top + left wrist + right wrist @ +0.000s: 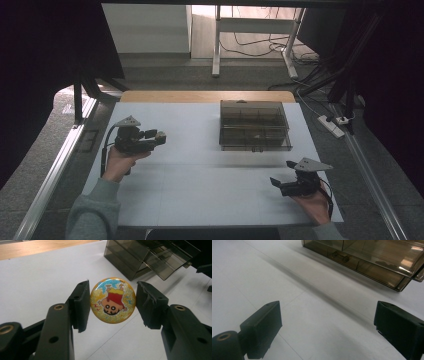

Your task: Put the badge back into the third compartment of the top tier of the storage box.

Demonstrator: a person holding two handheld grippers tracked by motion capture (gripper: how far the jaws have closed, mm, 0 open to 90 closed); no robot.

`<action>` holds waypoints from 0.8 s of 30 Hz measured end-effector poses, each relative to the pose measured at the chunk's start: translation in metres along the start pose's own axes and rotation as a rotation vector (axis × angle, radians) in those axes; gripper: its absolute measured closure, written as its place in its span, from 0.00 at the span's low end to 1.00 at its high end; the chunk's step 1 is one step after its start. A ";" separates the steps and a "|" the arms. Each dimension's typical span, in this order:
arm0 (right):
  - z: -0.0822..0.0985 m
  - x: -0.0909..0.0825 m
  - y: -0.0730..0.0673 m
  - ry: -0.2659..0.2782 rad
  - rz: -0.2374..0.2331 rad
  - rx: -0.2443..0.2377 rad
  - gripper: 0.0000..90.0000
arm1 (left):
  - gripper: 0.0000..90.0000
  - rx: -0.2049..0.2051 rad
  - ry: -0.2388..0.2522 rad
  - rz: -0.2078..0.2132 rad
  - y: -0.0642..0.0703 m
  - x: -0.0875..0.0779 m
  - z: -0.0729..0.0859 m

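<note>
A round cartoon badge is gripped in the left tool (lifted off the desk), seemingly bound for the closed smoky box, while the right tool is held spread, empty.

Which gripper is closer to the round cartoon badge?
Left. The left gripper has the badge right between its jaws. The right gripper sits far across the table, near its front right, jaws wide apart with nothing between them.

Left gripper pinching cartoon badge nr box.
</note>
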State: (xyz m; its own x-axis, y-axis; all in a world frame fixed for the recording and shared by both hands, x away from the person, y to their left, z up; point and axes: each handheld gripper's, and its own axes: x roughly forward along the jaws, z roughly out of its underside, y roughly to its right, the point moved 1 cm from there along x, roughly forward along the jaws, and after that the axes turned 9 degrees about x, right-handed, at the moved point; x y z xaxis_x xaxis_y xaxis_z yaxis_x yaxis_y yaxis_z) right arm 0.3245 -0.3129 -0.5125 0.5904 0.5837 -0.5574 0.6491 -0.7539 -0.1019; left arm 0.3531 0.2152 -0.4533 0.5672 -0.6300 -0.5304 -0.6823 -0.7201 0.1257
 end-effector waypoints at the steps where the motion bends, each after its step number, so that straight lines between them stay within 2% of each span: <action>1: 0.000 0.000 0.000 0.000 0.000 0.000 0.08 | 0.52 0.000 0.002 0.001 0.001 0.000 -0.001; 24: 0.000 0.000 0.000 -0.003 0.005 0.001 0.08 | 0.52 0.030 0.054 0.026 0.016 0.009 -0.017</action>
State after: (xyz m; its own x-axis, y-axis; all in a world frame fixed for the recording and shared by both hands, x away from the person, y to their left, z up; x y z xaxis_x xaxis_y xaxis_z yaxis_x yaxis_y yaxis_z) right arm 0.3246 -0.3131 -0.5125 0.5925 0.5791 -0.5601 0.6454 -0.7572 -0.1002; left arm 0.3552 0.1928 -0.4417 0.5725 -0.6641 -0.4808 -0.7105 -0.6945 0.1134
